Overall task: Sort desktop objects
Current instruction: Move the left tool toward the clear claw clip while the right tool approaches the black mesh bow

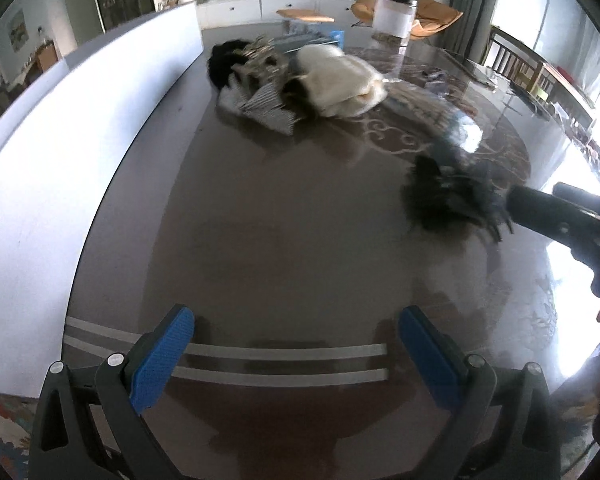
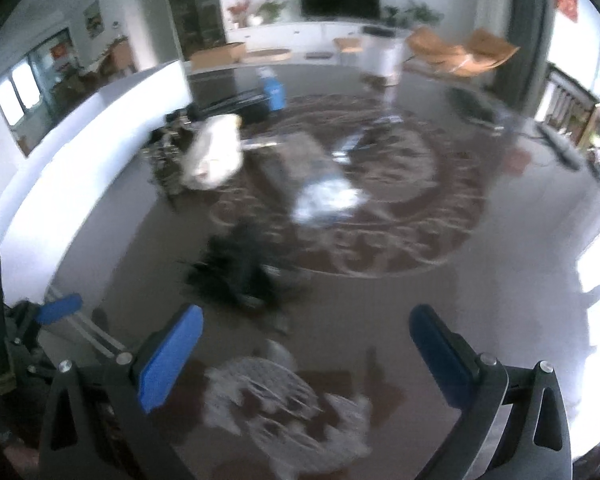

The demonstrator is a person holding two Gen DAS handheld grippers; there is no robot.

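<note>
A black fringed, fluffy object (image 1: 448, 200) lies on the dark glossy table (image 1: 260, 220). In the right wrist view it (image 2: 240, 272) sits just ahead and left of my open right gripper (image 2: 306, 360), untouched. From the left wrist view, the right gripper's black body (image 1: 560, 220) is right beside it. My left gripper (image 1: 298, 356) is open over bare table near the front edge, with nothing between its blue pads. A heap of cream fluff (image 1: 340, 76), black fur (image 1: 224, 60) and striped cloth (image 1: 268, 108) lies further back.
A white partition (image 1: 60, 160) runs along the table's left side. Two grey strips (image 1: 280, 360) cross the table under my left gripper. A white jar (image 1: 392, 16) and a blue box (image 2: 274, 94) stand at the far end. A blurred pale lacy patch (image 2: 284, 400) lies between my right fingers.
</note>
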